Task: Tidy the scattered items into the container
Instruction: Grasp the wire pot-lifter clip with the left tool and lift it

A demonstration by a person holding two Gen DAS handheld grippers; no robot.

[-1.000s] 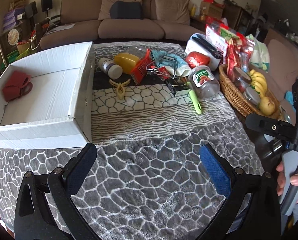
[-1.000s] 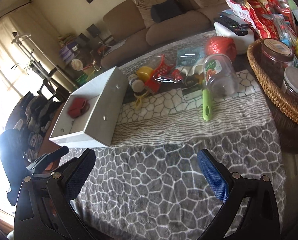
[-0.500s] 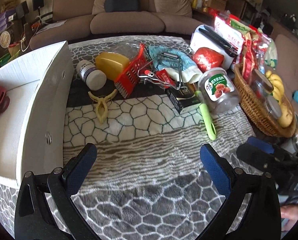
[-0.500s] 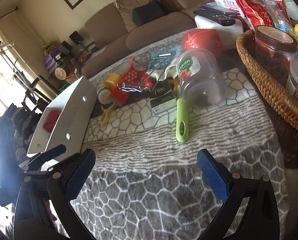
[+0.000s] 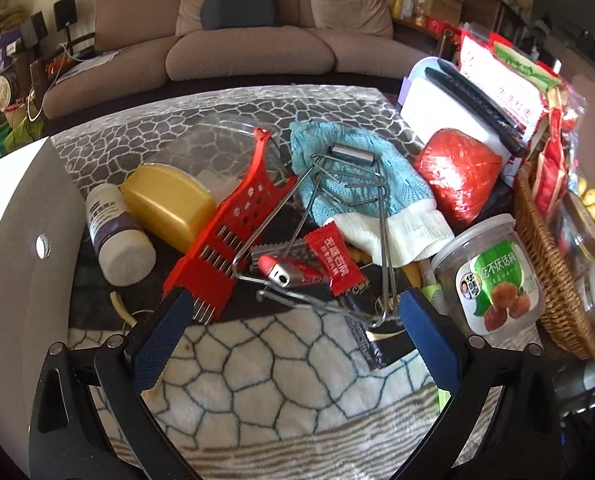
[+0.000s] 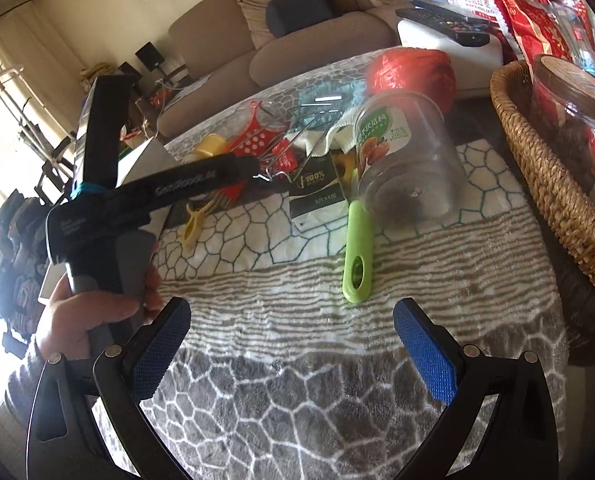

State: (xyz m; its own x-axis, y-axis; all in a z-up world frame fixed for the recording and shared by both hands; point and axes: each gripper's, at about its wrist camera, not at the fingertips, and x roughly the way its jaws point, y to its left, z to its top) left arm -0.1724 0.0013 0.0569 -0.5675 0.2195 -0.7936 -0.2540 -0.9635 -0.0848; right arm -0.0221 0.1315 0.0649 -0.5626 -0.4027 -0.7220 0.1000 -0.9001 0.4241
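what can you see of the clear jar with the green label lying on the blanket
The clear plastic jar lies on its side on the patterned blanket, beside the wicker basket. Its green label shows reddish-brown fruit and Chinese text. It looks empty: the right wrist view sees through its base. A white glove cuff and red wrapped ball lie just behind it; the green handle rests alongside. Neither gripper touches it.

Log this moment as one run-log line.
left gripper: open, over wire tool and red lighter | right gripper: open, short of green-handled tool | white box: left edge
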